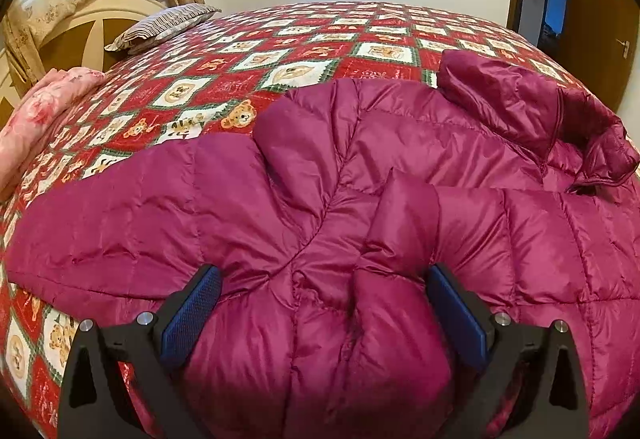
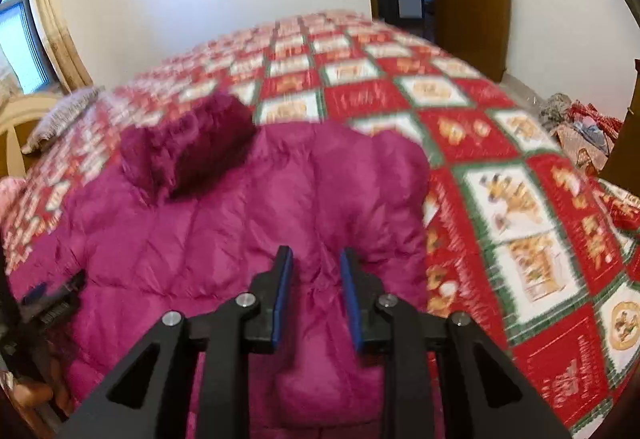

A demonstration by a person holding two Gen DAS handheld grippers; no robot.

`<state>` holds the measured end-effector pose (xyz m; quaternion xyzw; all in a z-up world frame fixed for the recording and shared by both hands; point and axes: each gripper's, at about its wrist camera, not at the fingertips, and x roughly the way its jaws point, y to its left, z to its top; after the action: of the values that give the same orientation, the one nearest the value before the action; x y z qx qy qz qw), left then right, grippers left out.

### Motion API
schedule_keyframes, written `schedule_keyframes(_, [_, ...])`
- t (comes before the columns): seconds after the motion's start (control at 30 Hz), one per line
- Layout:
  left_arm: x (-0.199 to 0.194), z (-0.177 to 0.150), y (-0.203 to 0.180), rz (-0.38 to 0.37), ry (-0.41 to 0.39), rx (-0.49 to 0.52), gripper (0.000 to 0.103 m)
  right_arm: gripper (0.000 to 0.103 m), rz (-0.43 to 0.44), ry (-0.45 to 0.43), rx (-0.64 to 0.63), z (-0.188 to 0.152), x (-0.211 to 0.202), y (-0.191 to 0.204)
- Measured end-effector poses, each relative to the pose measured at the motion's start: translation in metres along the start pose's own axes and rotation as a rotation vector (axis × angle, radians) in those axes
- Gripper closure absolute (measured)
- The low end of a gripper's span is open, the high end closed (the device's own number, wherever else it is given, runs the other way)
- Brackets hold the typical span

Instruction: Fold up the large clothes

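Left wrist view shows the bed (image 1: 304, 39), covered with a red patchwork quilt of teddy-bear squares, as the largest thing in sight, and everything else is placed against it. The magenta down jacket (image 1: 360, 175) lies spread flat on the near side of the bed, its long axis running across the picture: hem end toward the pink folded bedding (image 1: 44, 111) by the headboard, collar end toward the door side. The darker collar (image 1: 532, 107) sits bunched on the far right part of the jacket, farther onto the bed than the body panel. A striped pillow (image 1: 164, 25) rests at the far headboard corner of the bed, well apart from the jacket. The left tongs (image 1: 324, 311) stand wide, their blue pads on either side of a puffed ridge of jacket fabric near the bed's near edge; the cloth bulges up between them, yet whether the pads press it I cannot tell. In the right wrist view, blurred, the right tongs (image 2: 316, 287) are set narrow, with a fold of jacket (image 2: 248, 207) lying between the pads at the collar-side half, close to the jacket's edge where the quilt (image 2: 520, 199) shows bare beside it; a pinch looks likely but is not plain. Each hand is thus over its own half of the jacket, at the near edge, so I judge that the coming fold turns on carrying that near edge away across the bed, at right angles to the long axis.
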<state>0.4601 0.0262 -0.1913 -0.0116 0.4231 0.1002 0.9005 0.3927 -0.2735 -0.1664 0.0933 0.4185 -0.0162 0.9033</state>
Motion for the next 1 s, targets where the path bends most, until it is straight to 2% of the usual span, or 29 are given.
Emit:
schedule_keyframes(0.03, [0.001,0.0,0.001,-0.007,0.003,-0.004,0.001,0.074,-0.014,0.013,-0.022,-0.008,0.012,0.002])
schedule_keyframes(0.07, [0.001,0.0,0.001,-0.015,0.005,-0.01,0.001,0.072,-0.023,-0.021,-0.043,-0.012,0.01,0.005])
schedule_keyframes(0.13, [0.0,0.001,0.006,-0.051,0.01,-0.032,0.001,0.065,-0.026,-0.034,-0.063,-0.013,0.008,0.009])
schedule_keyframes(0.2, [-0.012,0.002,0.018,-0.114,0.01,-0.045,0.001,0.059,-0.033,-0.039,-0.084,-0.014,0.007,0.013])
schedule_keyframes(0.23, [-0.021,0.003,0.026,-0.13,-0.01,-0.068,0.001,0.052,-0.028,-0.042,-0.088,-0.016,0.006,0.013])
schedule_keyframes(0.3, [-0.052,0.003,0.059,-0.148,-0.108,-0.152,0.001,0.049,-0.006,-0.046,-0.092,-0.017,0.005,0.012])
schedule_keyframes(0.33, [-0.06,0.003,0.072,-0.145,-0.133,-0.176,0.001,0.049,-0.003,-0.046,-0.09,-0.017,0.006,0.011])
schedule_keyframes(0.47, [-0.087,0.006,0.162,-0.018,-0.204,-0.303,0.001,0.047,-0.004,-0.046,-0.092,-0.017,0.006,0.011])
schedule_keyframes(0.5, [-0.088,0.005,0.189,0.035,-0.214,-0.344,0.001,0.04,-0.002,-0.046,-0.095,-0.017,0.007,0.013])
schedule_keyframes(0.53, [-0.087,0.003,0.223,0.102,-0.211,-0.41,0.001,0.035,0.005,-0.045,-0.106,-0.018,0.007,0.015])
schedule_keyframes(0.57, [-0.084,0.002,0.242,0.137,-0.201,-0.454,0.001,0.034,0.004,-0.043,-0.115,-0.018,0.007,0.016])
schedule_keyframes(0.6, [-0.078,-0.003,0.276,0.194,-0.175,-0.553,0.001,0.031,-0.004,-0.041,-0.127,-0.019,0.008,0.019])
schedule_keyframes(0.67, [-0.066,-0.016,0.321,0.208,-0.163,-0.704,0.001,0.03,-0.017,-0.038,-0.142,-0.02,0.009,0.022])
schedule_keyframes(0.73, [-0.046,-0.029,0.353,0.182,-0.119,-0.827,0.001,0.03,-0.026,-0.038,-0.147,-0.02,0.009,0.023])
schedule_keyframes(0.83, [-0.02,-0.043,0.374,0.123,-0.023,-0.928,0.001,0.029,-0.028,-0.038,-0.146,-0.021,0.01,0.022])
schedule_keyframes(0.9, [-0.025,-0.041,0.369,0.136,-0.072,-0.905,0.001,0.029,-0.03,-0.037,-0.148,-0.021,0.01,0.022])
schedule_keyframes(0.97, [-0.024,-0.034,0.356,0.142,-0.083,-0.83,0.004,0.029,-0.035,-0.037,-0.151,-0.021,0.01,0.023])
schedule_keyframes(1.0, [-0.02,-0.031,0.349,0.156,-0.077,-0.781,0.026,0.029,-0.037,-0.038,-0.152,-0.021,0.01,0.023])
